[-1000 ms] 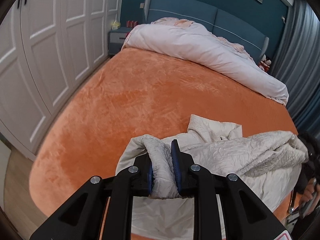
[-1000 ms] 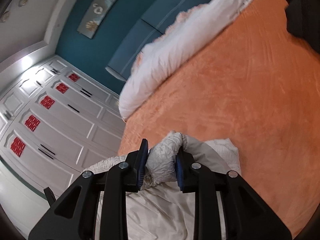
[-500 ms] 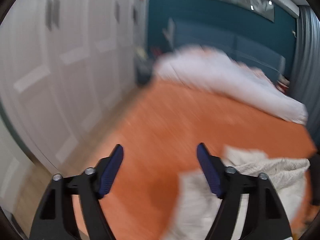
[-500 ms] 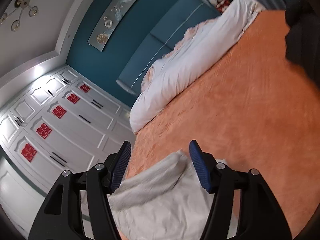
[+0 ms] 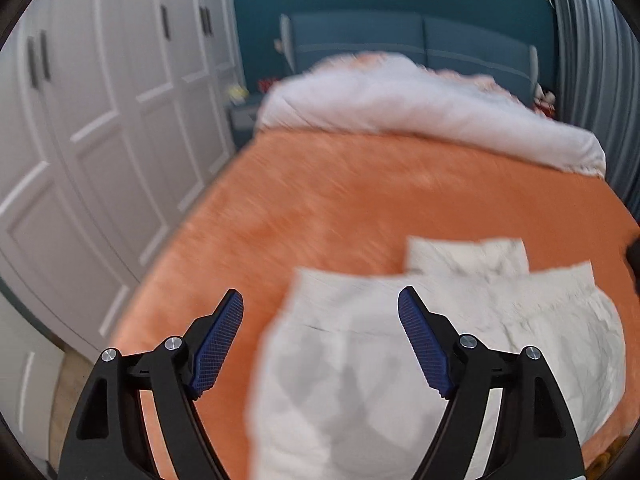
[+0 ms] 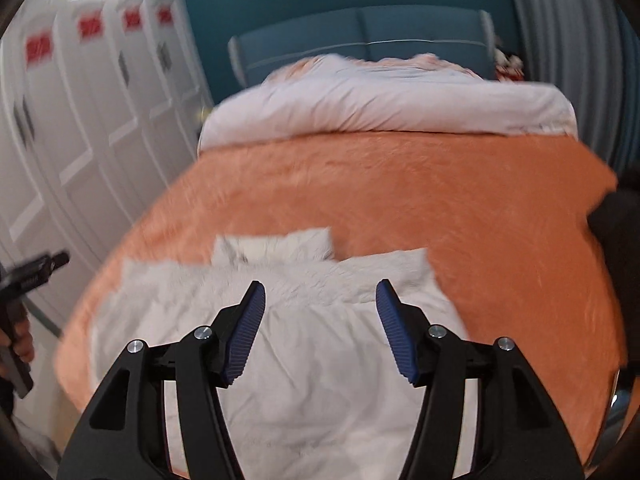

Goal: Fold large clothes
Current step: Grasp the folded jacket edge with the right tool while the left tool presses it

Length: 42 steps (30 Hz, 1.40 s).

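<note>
A large cream-white padded garment (image 5: pixel 420 340) lies spread on the near end of the orange bed (image 5: pixel 340 200); it also shows in the right wrist view (image 6: pixel 320 344), with its hood or collar (image 6: pixel 276 246) pointing toward the headboard. My left gripper (image 5: pixel 320 312) is open and empty, held above the garment's left part. My right gripper (image 6: pixel 320 304) is open and empty above the garment's middle. The left gripper shows at the left edge of the right wrist view (image 6: pixel 34 272). Both views are motion-blurred.
A white duvet (image 6: pixel 380 96) is bunched at the head of the bed before a blue headboard (image 6: pixel 360 40). White wardrobe doors (image 5: pixel 100 120) run along the left. Grey curtains (image 5: pixel 588 60) hang on the right. A dark shape (image 6: pixel 616 220) sits at the right edge.
Both grippers were shut on folds of the garment one second ago. They have opened and let go, and the garment now lies flat on the bed. Both cameras have swung up and level.
</note>
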Available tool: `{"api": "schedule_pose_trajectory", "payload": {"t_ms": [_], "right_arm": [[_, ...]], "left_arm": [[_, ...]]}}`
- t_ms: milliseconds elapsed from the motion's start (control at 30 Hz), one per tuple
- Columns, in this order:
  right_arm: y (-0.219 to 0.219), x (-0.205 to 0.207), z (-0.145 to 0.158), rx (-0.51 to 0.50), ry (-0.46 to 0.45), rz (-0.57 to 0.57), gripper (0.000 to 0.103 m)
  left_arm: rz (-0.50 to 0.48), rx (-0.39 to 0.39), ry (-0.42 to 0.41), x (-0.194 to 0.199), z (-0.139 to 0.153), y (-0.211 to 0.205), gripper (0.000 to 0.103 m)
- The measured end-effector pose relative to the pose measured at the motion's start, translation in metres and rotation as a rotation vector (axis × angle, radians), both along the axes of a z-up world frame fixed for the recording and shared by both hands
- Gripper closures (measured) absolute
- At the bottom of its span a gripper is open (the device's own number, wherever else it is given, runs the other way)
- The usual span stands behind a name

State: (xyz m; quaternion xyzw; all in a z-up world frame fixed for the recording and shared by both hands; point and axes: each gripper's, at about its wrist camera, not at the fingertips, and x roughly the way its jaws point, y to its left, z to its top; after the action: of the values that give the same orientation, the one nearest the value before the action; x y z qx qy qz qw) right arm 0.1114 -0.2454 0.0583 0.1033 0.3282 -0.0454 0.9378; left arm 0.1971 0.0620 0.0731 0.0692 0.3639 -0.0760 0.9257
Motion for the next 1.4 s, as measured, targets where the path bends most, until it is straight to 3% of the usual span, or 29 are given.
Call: {"api": "schedule_pose_trajectory", "payload": {"t_ms": [133,333,567,1400], "right_arm": [[0.034,0.038,-0.027,-0.108,0.05,0.034,0.048],[0.033,0.084,-0.072,-0.176,0.138,0.007,0.049],[0.014,0.096,-0.12,-0.095,0.182,-0.005,0.047],[0.007,0.106,-0.16,-0.006,0.115,-0.027,0.044]], "left_arm": [[-0.001,0.022,0.057,0.022,-0.042,-0.04,0.026],[0.043,0.033,0.129,0.053,-0.09,-0.056,0.026],[0.066,0.021,0.136,0.068,-0.129,-0.05,0.019],[0.108,-0.002,0.08,0.077,-0.17,-0.058,0.013]]}}
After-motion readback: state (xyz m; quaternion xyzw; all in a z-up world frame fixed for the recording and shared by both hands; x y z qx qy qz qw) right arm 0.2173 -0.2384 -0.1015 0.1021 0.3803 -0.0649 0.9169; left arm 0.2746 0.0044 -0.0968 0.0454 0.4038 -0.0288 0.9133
